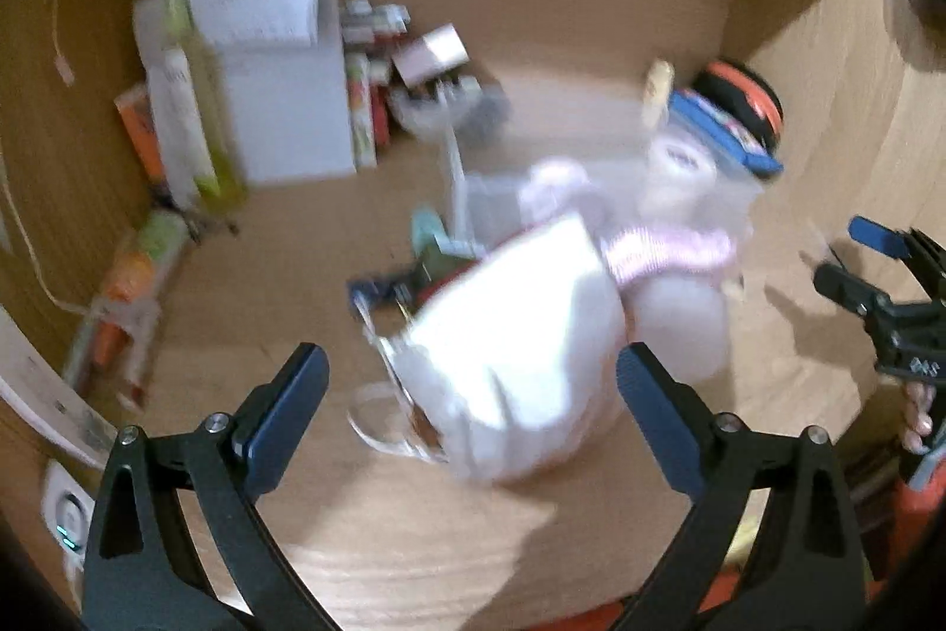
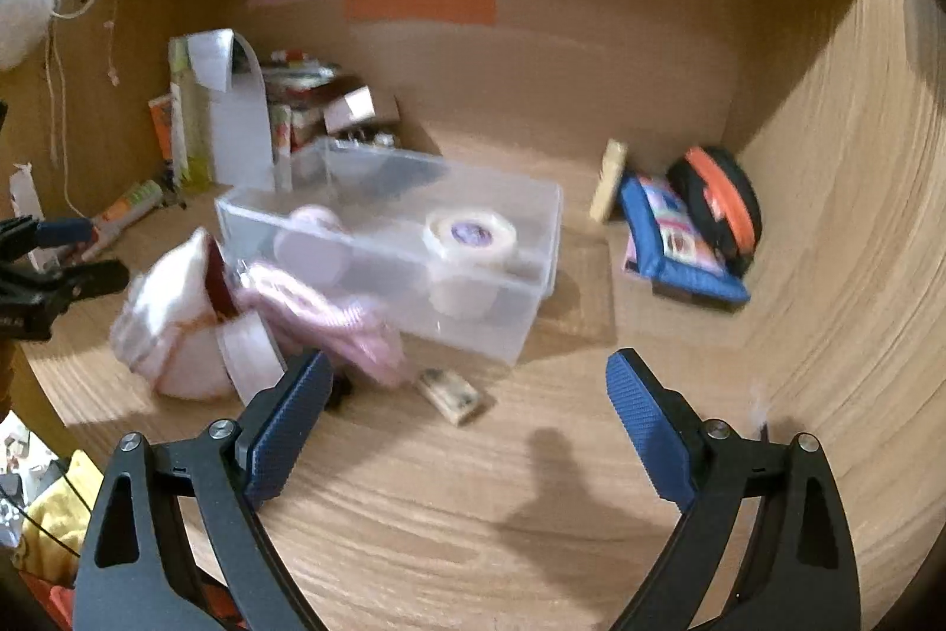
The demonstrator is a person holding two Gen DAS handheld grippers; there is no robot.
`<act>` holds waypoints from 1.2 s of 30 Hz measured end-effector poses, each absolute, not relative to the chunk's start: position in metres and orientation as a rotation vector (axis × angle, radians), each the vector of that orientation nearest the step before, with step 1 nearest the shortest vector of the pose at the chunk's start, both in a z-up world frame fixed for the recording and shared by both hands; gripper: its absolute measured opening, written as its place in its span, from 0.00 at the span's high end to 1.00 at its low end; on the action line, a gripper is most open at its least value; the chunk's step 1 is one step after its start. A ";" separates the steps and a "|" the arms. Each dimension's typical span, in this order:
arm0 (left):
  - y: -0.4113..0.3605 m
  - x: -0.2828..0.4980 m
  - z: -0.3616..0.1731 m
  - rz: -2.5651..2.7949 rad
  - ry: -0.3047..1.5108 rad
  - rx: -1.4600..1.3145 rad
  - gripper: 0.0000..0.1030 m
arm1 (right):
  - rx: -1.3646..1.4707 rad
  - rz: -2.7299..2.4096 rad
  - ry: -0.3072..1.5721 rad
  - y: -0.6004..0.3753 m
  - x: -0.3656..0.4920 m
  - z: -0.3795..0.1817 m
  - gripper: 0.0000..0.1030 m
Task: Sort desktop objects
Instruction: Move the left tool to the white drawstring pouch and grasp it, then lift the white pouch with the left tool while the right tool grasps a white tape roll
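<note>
Meanwhile, on a wooden desk (image 2: 532, 513) hemmed in by a shelf, two hand-held grippers hang over a scatter of small things, both with jaws spread wide and nothing between the blue pads.

Seen from the left wrist, the left gripper (image 1: 470, 382) frames a blurred white pouch (image 1: 508, 335), which lies just ahead of the fingertips at twelve o'clock and leans slightly toward the right finger without touching either pad. A clear glass cup handle (image 1: 378, 418) shows at the pouch's seven o'clock. A pink-striped cloth (image 1: 668, 249) sits beyond at one o'clock, and the right gripper (image 1: 851, 264) enters from three o'clock, carried by a hand (image 1: 919, 412).

Seen from the right wrist, the right gripper (image 2: 467, 382) points at bare desk. A small tan block (image 2: 452, 394) lies just ahead of the gap, nearer the left finger, apart from both pads. At eleven o'clock rests a clear plastic box (image 2: 532, 276) holding a roll of white tape (image 2: 470, 235). The white pouch (image 2: 171, 323), a second tape roll (image 2: 248, 353) and the pink cloth (image 2: 331, 317) crowd together at ten o'clock, just beyond the left finger's tip. A blue pouch (image 2: 680, 240) and a black-and-orange case (image 2: 718, 199) lean in the corner at one o'clock, well apart. The left gripper (image 2: 77, 252) pokes in at nine o'clock.
</note>
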State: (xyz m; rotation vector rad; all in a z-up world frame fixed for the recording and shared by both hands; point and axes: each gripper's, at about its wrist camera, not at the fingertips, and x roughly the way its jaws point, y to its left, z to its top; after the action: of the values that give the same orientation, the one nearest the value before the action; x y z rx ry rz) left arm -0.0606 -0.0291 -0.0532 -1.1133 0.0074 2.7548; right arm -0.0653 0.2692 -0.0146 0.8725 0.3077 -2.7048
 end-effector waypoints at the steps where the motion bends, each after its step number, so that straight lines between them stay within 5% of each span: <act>1: -0.027 -0.060 -0.061 2.728 0.005 -1.138 0.04 | 0.890 -2.697 0.310 0.270 -0.067 -0.019 0.10; 11: -0.049 -0.081 -0.069 2.681 -0.287 -1.193 0.04 | 0.953 -2.605 0.327 0.256 -0.074 -0.040 0.10; 22: -0.033 -0.098 -0.099 2.533 -0.269 -1.334 0.03 | 0.925 -2.394 0.367 0.206 -0.069 -0.054 0.13; 30: -0.017 -0.097 -0.100 2.535 -0.097 -1.354 0.01 | 0.982 -2.297 0.389 0.188 -0.083 -0.062 0.37; 36: -0.006 -0.107 -0.101 2.546 -0.068 -1.344 0.01 | 1.014 -2.227 0.357 0.177 -0.091 -0.061 0.74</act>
State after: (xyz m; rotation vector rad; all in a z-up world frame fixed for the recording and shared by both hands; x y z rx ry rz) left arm -0.1069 -0.0061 -0.1011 -1.3441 -0.0682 2.5464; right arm -0.0908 0.1773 -0.0607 1.0142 0.3565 -2.2266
